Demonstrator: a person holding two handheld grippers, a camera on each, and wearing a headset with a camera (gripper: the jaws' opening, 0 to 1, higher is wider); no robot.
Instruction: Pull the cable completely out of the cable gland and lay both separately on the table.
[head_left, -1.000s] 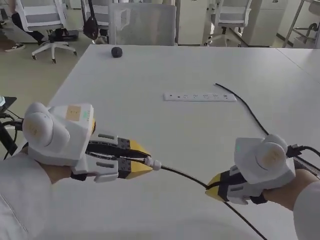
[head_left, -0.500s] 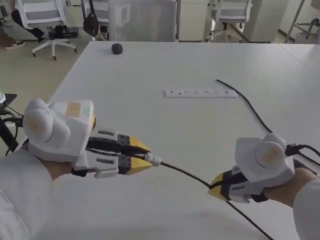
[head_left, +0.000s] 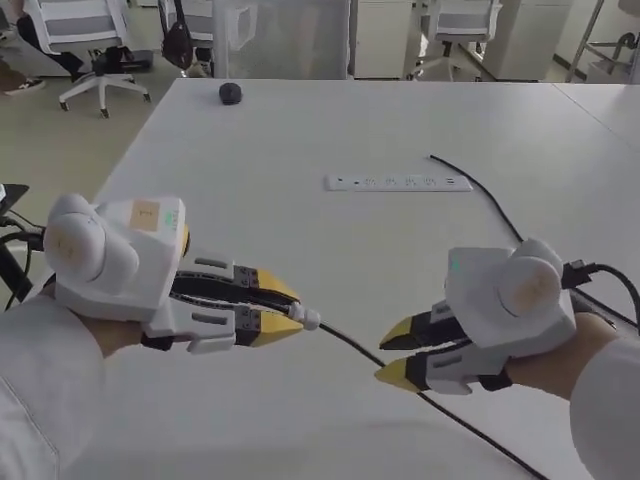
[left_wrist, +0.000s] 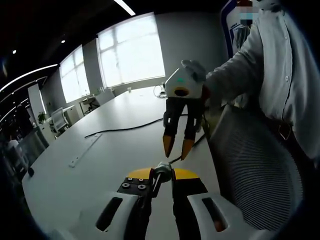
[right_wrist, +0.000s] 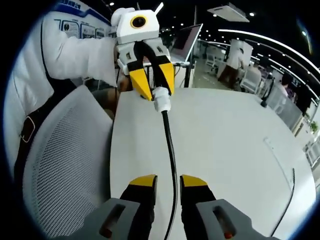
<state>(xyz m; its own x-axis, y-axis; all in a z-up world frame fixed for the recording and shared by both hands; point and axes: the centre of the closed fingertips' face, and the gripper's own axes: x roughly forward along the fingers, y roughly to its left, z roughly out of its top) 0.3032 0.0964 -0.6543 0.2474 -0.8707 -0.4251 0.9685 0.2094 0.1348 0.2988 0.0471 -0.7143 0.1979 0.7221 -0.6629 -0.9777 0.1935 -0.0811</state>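
My left gripper (head_left: 290, 320) is shut on a white cable gland (head_left: 308, 320) just above the near part of the white table (head_left: 300, 150). A black cable (head_left: 347, 342) leaves the gland and runs right and toward me. My right gripper (head_left: 392, 355) stands open around that cable, a short way from the gland, its jaws apart. In the left gripper view the gland (left_wrist: 161, 169) sits between my own jaws, and the right gripper (left_wrist: 176, 149) hangs open beyond. In the right gripper view the cable (right_wrist: 171, 150) passes between my own parted jaws to the gland (right_wrist: 161, 100), which the left gripper (right_wrist: 150, 90) holds.
A white power strip (head_left: 398, 183) lies mid-table, with another black cord (head_left: 480, 195) curving past its right end. A small dark object (head_left: 231, 93) rests at the far edge. Office chairs (head_left: 90, 40) stand beyond the table. A grey mesh chair (right_wrist: 60, 165) is close behind me.
My right gripper has opened, let go of the cable and shifted left toward the gland. The left gripper keeps its hold on the gland, almost unmoved.
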